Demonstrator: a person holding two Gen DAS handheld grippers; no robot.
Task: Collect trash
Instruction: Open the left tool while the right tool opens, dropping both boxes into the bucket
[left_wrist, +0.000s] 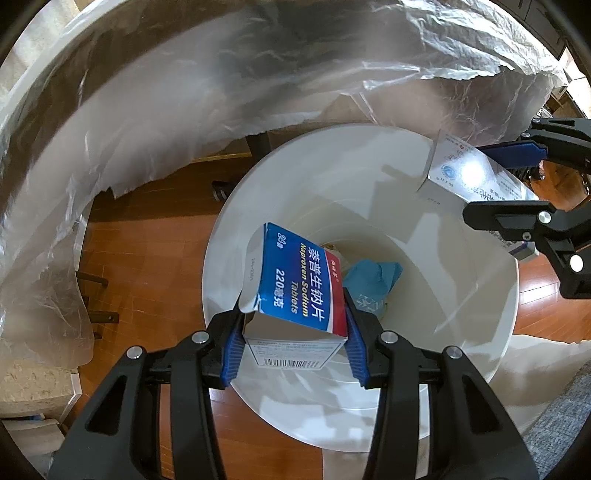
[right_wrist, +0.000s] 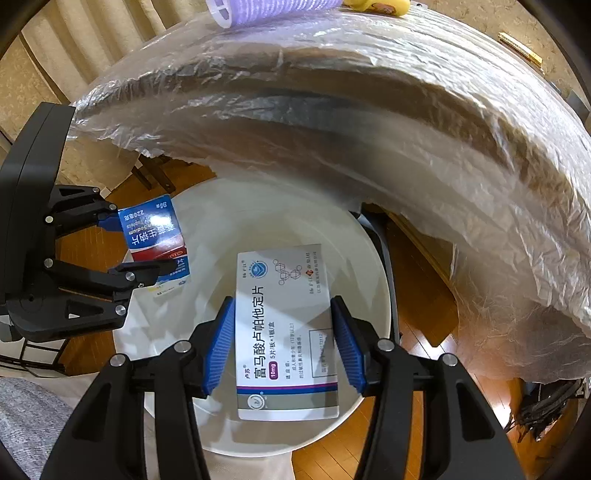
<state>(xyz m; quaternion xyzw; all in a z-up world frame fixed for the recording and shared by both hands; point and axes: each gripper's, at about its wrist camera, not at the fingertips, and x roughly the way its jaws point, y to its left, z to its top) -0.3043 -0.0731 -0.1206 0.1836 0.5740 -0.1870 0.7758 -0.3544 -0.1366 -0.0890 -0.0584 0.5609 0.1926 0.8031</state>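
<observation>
A white round bin (left_wrist: 461, 295) stands on the wooden floor below both grippers; it also shows in the right wrist view (right_wrist: 258, 214). My left gripper (left_wrist: 293, 332) is shut on a blue medicine box (left_wrist: 299, 280) and holds it over the bin's opening. My right gripper (right_wrist: 282, 339) is shut on a white medicine box (right_wrist: 284, 332) and holds it over the bin. The right gripper also shows in the left wrist view (left_wrist: 517, 181), with its white box (left_wrist: 469, 170) at the bin's far rim. The left gripper shows in the right wrist view (right_wrist: 122, 243) with the blue box (right_wrist: 155, 229). Blue crumpled trash (left_wrist: 373, 273) lies inside the bin.
A table edge draped in clear plastic sheet (left_wrist: 184, 85) overhangs the bin; it shows in the right wrist view too (right_wrist: 369, 110). A purple roller (right_wrist: 266, 11) lies on the table. Chair legs (left_wrist: 96, 295) stand on the floor at left. A grey rug (left_wrist: 561, 421) lies at right.
</observation>
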